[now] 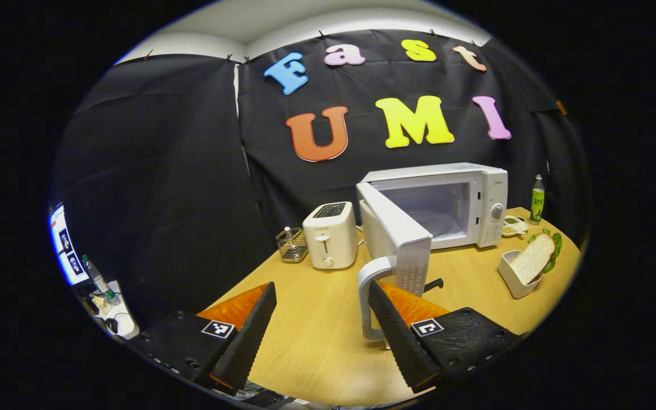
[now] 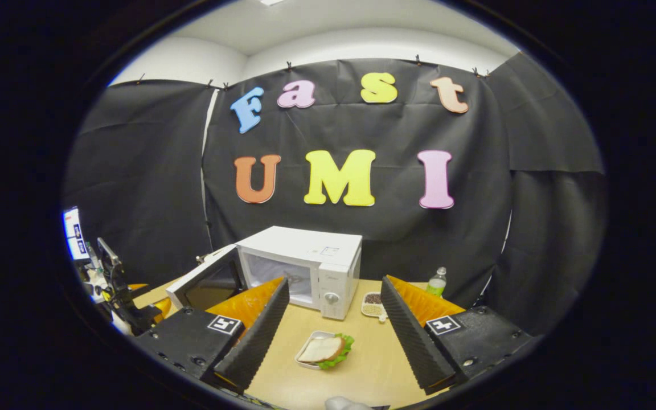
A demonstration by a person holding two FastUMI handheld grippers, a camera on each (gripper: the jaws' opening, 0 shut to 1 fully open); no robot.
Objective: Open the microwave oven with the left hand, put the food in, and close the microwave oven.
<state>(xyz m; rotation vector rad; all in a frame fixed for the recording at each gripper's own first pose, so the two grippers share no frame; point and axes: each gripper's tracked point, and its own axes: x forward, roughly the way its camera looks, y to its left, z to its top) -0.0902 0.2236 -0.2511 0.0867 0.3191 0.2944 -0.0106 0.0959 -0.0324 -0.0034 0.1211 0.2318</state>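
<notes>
- Pale wood is forming the table (image 1: 316, 336), which is carrying everything in the booth and sitting under both grippers.
- White and boxy, the microwave oven (image 1: 447, 199) is standing toward the back of the table with its cavity showing.
- Its door (image 1: 396, 228) is hanging wide open, swinging out toward the left gripper, with the curved door handle (image 1: 365, 296) lying just beside that gripper's right-hand finger.
- Left gripper (image 1: 322, 330) is hovering with its fingers spread wide and gripping nothing; the handle is sitting near one finger, though contact is too close to call.
- Right gripper (image 2: 333, 324) is also standing wide open and empty, poised above the table and aiming at the food.
- Cream toaster (image 1: 331, 234) is standing left of the oven, with a small wire basket (image 1: 292, 245) just beside it.
- Sandwich (image 2: 325, 348), bread over green lettuce, is resting in a small white tray (image 2: 305, 360) on the table in front of the oven, between the right gripper's fingers as that view sees it.
- Green bottle (image 1: 537, 199) is standing right of the oven, near a small dish (image 2: 372, 303).
- Judging from this, loading is the step in hand: the right gripper should be lowering squarely over the tray, pinching its opposite walls rather than the soft bread, keeping it level, and steering clear of the open door edge on entry.
</notes>
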